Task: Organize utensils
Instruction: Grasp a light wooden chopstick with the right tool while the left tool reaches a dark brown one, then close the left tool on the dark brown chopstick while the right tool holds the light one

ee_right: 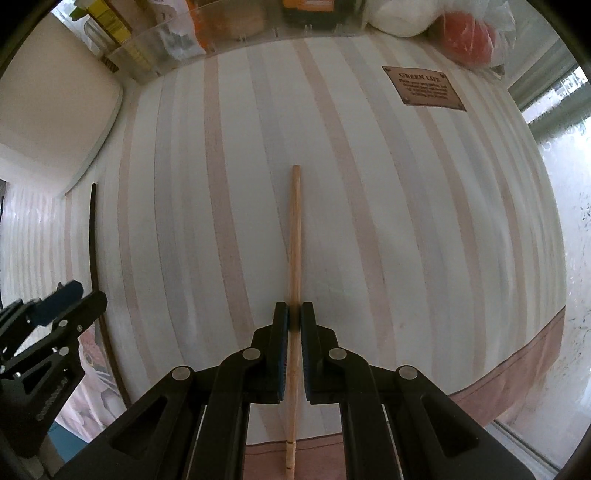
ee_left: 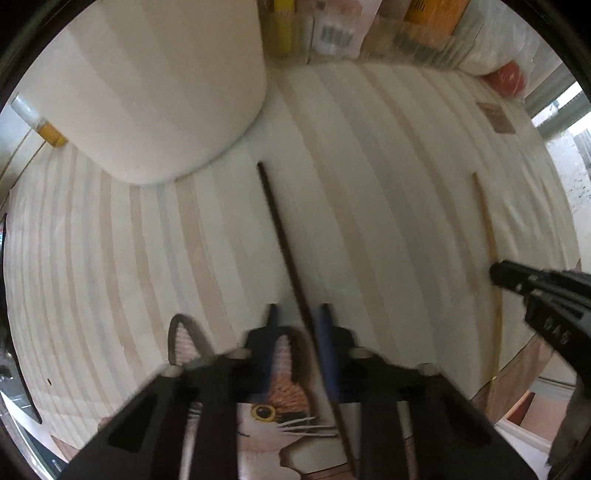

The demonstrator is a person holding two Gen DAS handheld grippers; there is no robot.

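Observation:
A dark brown chopstick (ee_left: 284, 236) lies lengthwise on the striped placemat (ee_left: 369, 184). It runs between the fingers of my left gripper (ee_left: 299, 314), whose jaws stand apart around it. A light wooden chopstick (ee_right: 294, 236) lies on the same placemat (ee_right: 369, 221). My right gripper (ee_right: 294, 314) is shut on it near its middle. The light chopstick also shows in the left wrist view (ee_left: 487, 236), with the right gripper (ee_left: 517, 280) at its side. The left gripper (ee_right: 62, 295) and the dark chopstick (ee_right: 93, 236) show at the left of the right wrist view.
A white board or tray (ee_left: 166, 92) sits at the mat's far left corner. Packets and boxes (ee_right: 207, 26) line the back edge, with a bagged red item (ee_right: 465, 33) at the far right. A cat-print mat (ee_left: 273, 413) lies under the left gripper. A leather label (ee_right: 423, 88) is sewn on the placemat.

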